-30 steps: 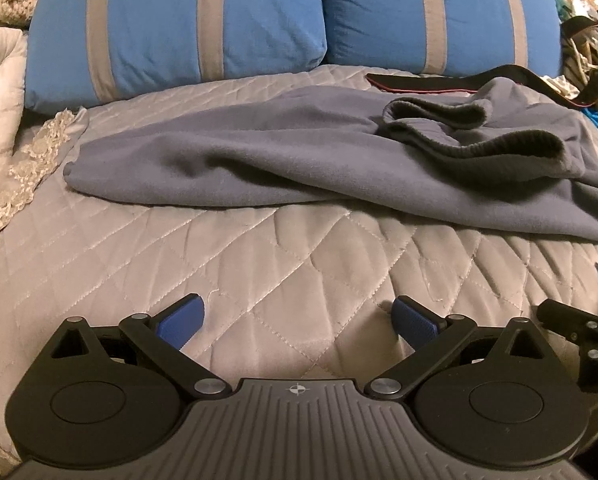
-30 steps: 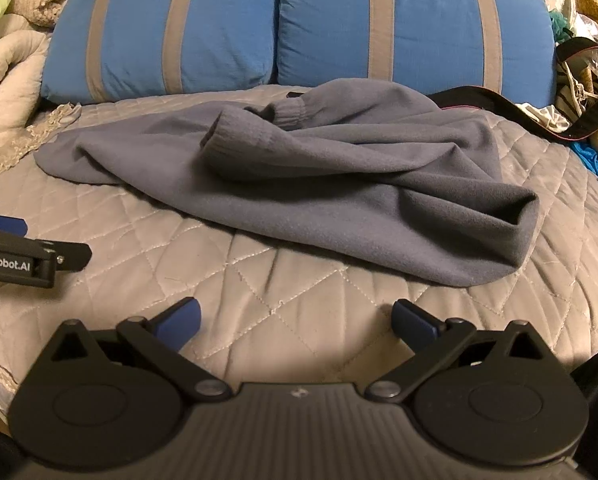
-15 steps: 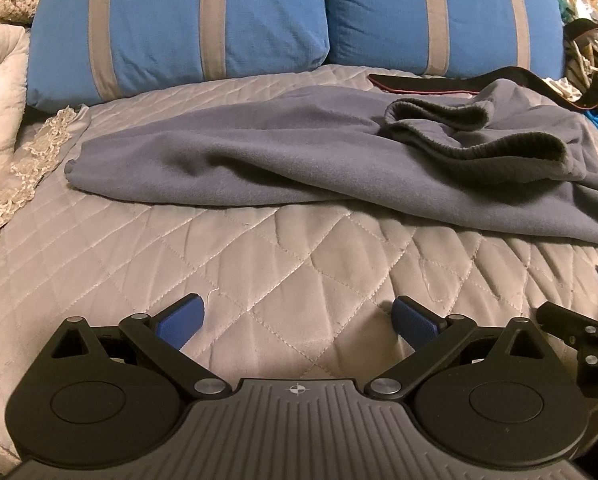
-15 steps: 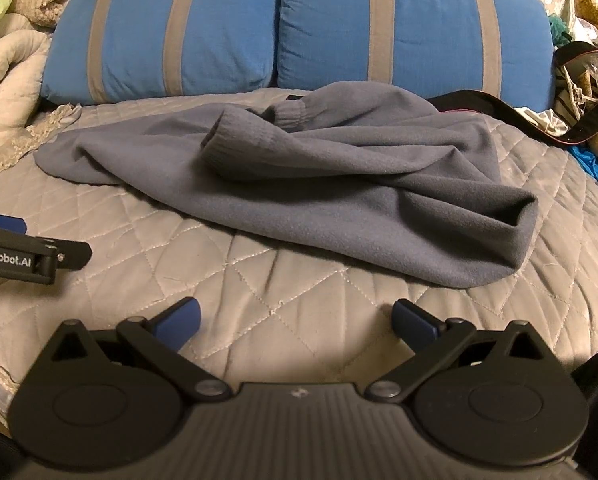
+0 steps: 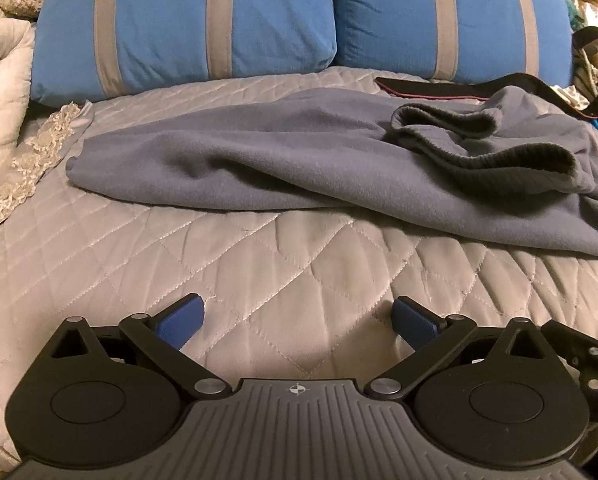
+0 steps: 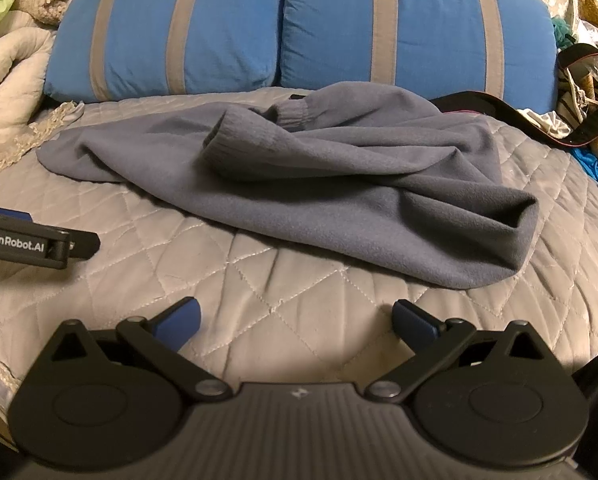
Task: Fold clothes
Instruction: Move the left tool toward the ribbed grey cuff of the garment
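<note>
- The left gripper [image 5: 297,316] hovers over the quilt [image 5: 259,264] near the bed's front edge, jaws spread wide, blue pads [image 5: 181,320] holding nothing.
- The right gripper [image 6: 295,318] is likewise wide open and empty, just beside the left one above bare quilt at the front edge; each shows at the margin of the other's view.
- Beyond both, well apart from the pads, a grey sweater [image 6: 339,184] lies crumpled and unfolded across the middle of the bed, stretching from near the left edge toward the right.
- Its ribbed cuff [image 5: 515,164] gapes open on top of the heap, toward the right side.
- A black strap [image 6: 511,114] lies behind the sweater, touching its far edge.
- Two blue pillows [image 5: 203,28] with grey stripes stand along the head edge.
- Rumpled bedding [image 6: 7,68] is piled off the left edge; clutter [image 6: 591,60] sits at the right head corner.
</note>
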Tool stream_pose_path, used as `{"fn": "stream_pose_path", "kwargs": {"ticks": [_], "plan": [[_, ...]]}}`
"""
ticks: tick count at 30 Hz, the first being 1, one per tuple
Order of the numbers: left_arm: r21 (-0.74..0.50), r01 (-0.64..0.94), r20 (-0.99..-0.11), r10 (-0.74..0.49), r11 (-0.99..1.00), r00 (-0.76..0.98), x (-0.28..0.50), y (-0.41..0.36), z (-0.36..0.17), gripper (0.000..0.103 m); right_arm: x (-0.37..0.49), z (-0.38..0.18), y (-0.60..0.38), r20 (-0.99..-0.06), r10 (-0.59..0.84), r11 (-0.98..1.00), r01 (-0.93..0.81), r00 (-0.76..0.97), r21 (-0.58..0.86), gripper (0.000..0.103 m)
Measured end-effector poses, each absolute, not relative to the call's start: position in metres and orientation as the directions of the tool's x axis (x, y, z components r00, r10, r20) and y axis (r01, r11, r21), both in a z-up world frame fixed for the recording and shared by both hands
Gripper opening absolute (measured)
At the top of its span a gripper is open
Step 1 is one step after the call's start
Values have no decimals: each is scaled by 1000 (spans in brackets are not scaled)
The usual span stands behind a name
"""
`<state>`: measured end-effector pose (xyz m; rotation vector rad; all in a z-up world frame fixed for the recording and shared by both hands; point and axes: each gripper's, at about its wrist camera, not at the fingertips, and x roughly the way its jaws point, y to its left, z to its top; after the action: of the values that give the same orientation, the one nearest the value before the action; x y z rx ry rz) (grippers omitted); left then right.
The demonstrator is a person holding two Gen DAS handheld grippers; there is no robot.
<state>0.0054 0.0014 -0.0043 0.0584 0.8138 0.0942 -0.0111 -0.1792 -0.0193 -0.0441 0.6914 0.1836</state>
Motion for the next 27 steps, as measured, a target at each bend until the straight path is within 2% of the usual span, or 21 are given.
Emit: {"fn": "stream_pose_path", "kwargs": {"ticks": [13, 16, 22, 27], "plan": [[48, -94, -824, 92, 994, 559, 16, 13, 5, 100, -12, -19, -179, -637, 160, 982, -189, 754, 23, 103], [-102, -87, -804, -31, 991, 594, 12, 19, 13, 96, -12, -18, -180, -640, 160, 981, -191, 751, 22, 103], [-433, -13, -678, -316, 901, 664, 15, 24, 22, 95, -13, -18, -181, -643, 167, 980, -199, 747, 23, 103], [-694, -7, -551, -525, 720, 648, 36, 27, 16, 94, -13, -17, -182, -647, 177, 977, -211, 742, 26, 103]]}}
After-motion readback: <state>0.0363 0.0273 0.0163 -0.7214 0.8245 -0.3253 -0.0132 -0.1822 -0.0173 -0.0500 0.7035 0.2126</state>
